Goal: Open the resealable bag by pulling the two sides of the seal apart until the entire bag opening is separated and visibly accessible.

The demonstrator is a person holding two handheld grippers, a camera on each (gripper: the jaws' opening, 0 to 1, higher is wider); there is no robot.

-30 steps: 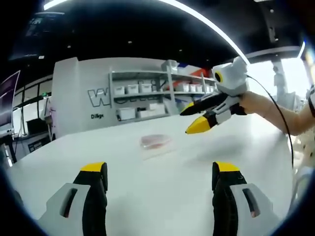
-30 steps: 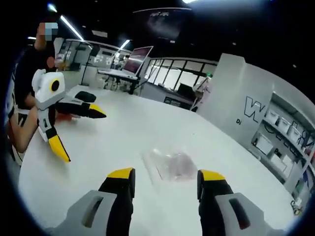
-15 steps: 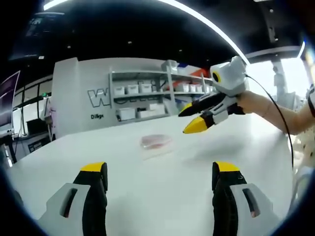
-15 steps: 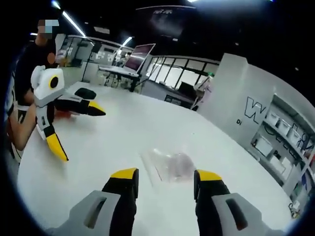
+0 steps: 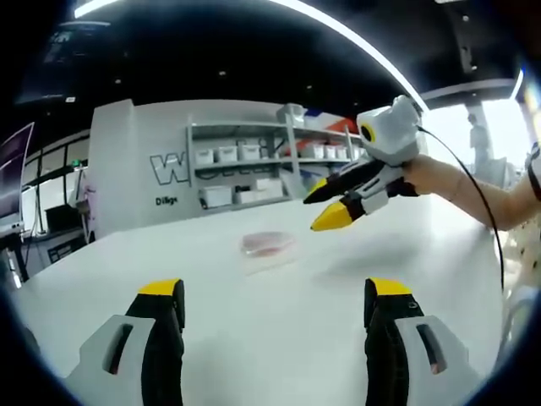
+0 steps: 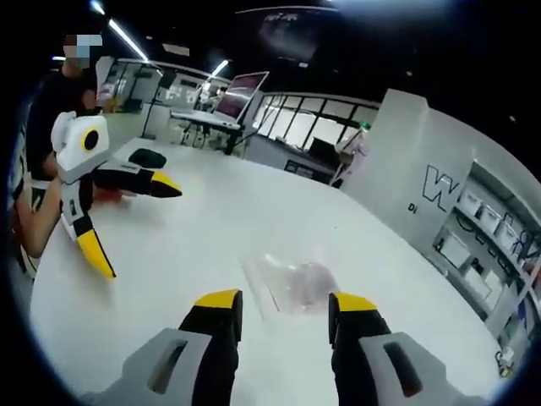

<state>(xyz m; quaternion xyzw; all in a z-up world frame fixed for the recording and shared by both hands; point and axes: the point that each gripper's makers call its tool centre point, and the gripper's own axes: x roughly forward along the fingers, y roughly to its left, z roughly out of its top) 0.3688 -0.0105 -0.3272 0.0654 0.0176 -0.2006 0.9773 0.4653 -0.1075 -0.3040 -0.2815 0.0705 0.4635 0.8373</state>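
Observation:
A clear resealable bag (image 5: pixel 268 245) with something pinkish inside lies flat on the white table (image 5: pixel 254 338). In the left gripper view it sits well beyond my left gripper (image 5: pixel 275 296), which is open with nothing between its yellow-tipped jaws. My right gripper (image 5: pixel 321 207) comes in from the right, open, hovering above the table just right of the bag. In the right gripper view the bag (image 6: pixel 292 283) lies just past my right gripper (image 6: pixel 286 304), whose jaws frame it without touching. My left gripper (image 6: pixel 139 230) hangs open at the left, held by a hand.
Shelves with white bins (image 5: pixel 241 165) and a white wall with a large letter stand behind the table. A person (image 6: pixel 51 127) is at the table's left edge. A black object (image 6: pixel 148 158) lies on the table behind the left gripper. Desks with a monitor (image 6: pixel 238 93) stand beyond.
My right gripper has drifted slightly toward the bag and its jaws have narrowed a little, still open. The left gripper and the bag have not moved.

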